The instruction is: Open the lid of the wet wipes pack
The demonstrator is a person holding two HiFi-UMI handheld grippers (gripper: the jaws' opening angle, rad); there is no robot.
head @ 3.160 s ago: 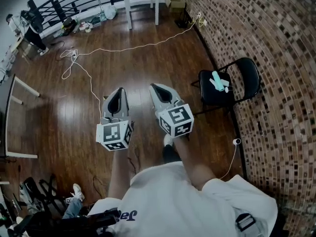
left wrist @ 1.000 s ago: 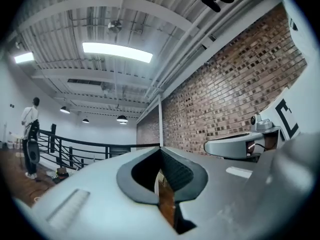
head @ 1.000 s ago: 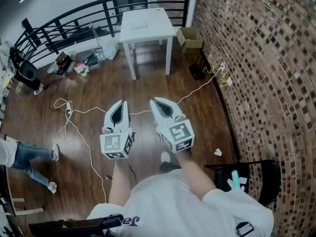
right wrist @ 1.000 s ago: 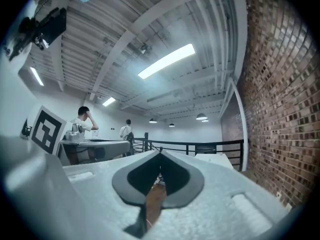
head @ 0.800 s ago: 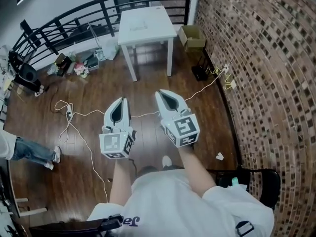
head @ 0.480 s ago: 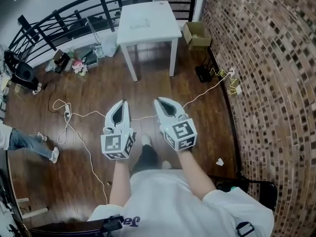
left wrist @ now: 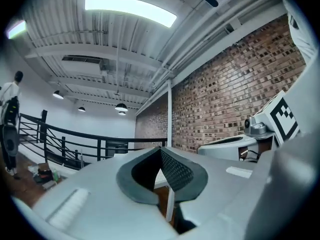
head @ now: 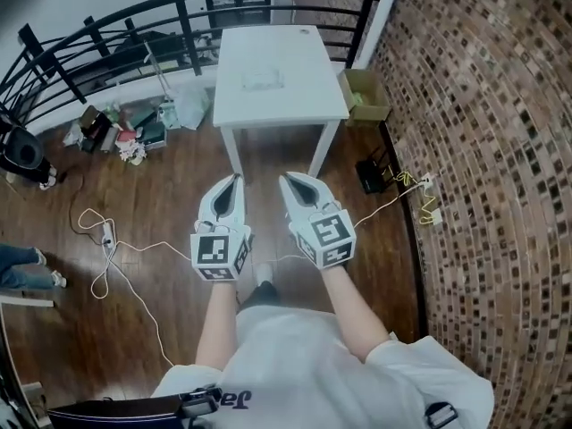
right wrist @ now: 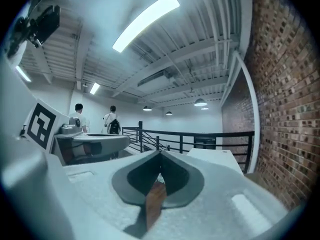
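A flat pale pack (head: 262, 80), probably the wet wipes, lies on the white table (head: 295, 105) ahead of me; its lid is too small to make out. Both grippers are held in the air over the wooden floor, short of the table's near edge. My left gripper (head: 236, 180) is shut with nothing in it, its tips meeting in the left gripper view (left wrist: 161, 149). My right gripper (head: 287, 180) is likewise shut and empty, and its own view (right wrist: 160, 153) shows the table top (right wrist: 212, 157) beyond it.
A black railing (head: 107, 29) runs behind the table and a brick wall (head: 483, 150) stands to the right. A cardboard box (head: 365, 96) sits beside the table, white cables (head: 116, 248) trail over the floor, and clutter (head: 125, 132) lies at left. Two people (right wrist: 95, 118) stand far off.
I have walked towards the white table, which is now larger and nearer. The black chair has dropped out of view. Both grippers stayed shut and side by side.
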